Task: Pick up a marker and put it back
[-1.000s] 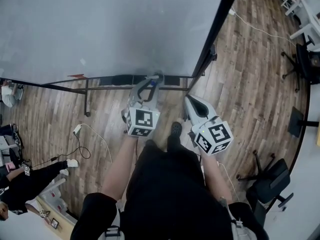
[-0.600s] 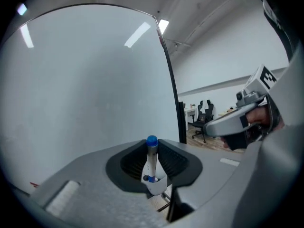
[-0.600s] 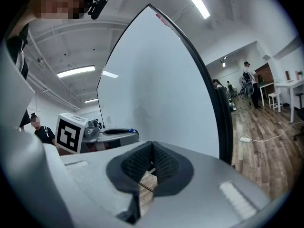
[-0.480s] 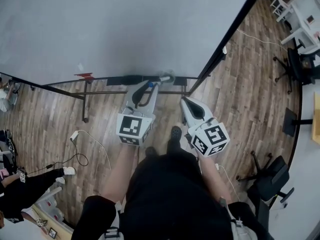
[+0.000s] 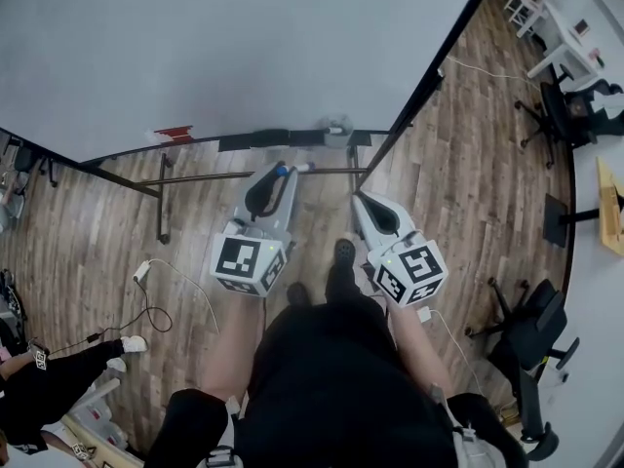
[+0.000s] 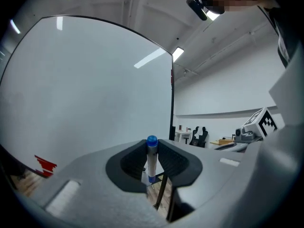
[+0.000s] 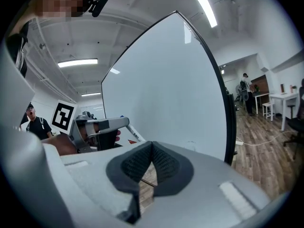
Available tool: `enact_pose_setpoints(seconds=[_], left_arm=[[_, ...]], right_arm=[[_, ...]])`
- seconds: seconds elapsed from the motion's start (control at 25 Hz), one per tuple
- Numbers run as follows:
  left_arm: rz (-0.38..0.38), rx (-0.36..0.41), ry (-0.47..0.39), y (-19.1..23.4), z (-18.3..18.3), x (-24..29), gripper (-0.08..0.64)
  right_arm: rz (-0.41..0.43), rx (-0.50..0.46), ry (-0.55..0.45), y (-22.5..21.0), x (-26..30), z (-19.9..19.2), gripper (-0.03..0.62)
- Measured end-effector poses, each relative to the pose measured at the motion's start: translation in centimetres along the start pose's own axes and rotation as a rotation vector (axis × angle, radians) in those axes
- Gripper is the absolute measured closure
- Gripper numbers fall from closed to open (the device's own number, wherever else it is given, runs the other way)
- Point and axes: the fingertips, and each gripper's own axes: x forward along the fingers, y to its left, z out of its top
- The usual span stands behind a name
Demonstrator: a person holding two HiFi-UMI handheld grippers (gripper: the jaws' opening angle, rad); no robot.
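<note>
Between the jaws of the left gripper (image 6: 152,146) sits a blue-capped marker (image 6: 151,161).

A large whiteboard (image 5: 244,47) fills the upper left of the head view. It is carried on a black frame (image 5: 161,178) that stands on a wooden plank floor (image 5: 458,183). A red item (image 5: 174,135) sits at the board's lower edge. A white cable (image 5: 185,276) lies on the floor at left. A black office chair (image 5: 531,344) stands at lower right. A second person (image 5: 54,373) occupies the lower left corner.
</note>
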Motion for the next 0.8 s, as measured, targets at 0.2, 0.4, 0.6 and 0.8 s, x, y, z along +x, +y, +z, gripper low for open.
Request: enact_pose_setpoints(seconds=[0.2,0.4,0.6,0.8], left_arm=[[-0.002,-0.038,-0.024,0.7,-0.2,-4.7,0.479],[-0.018,-0.071,-0.038,0.7,-0.5,-7.8,0.479],[-0.034,-0.081,-0.052,0.0,-0.6,-10.0,0.479],[-0.029,-0.093,-0.041,0.3,-0.7,-10.6,0.479]], right_arm=[[-0.05,-0.022,0.012,2.3,-1.9,-1.1,0.589],[-0.089,-0.049,0.016,4.4,-3.3,-1.7,0.589],[-0.12,-0.055,-0.007,5.5,-4.8,-1.9,0.589],[-0.124,-0.047,-0.014,5.8,-4.9,-1.7,0.589]])
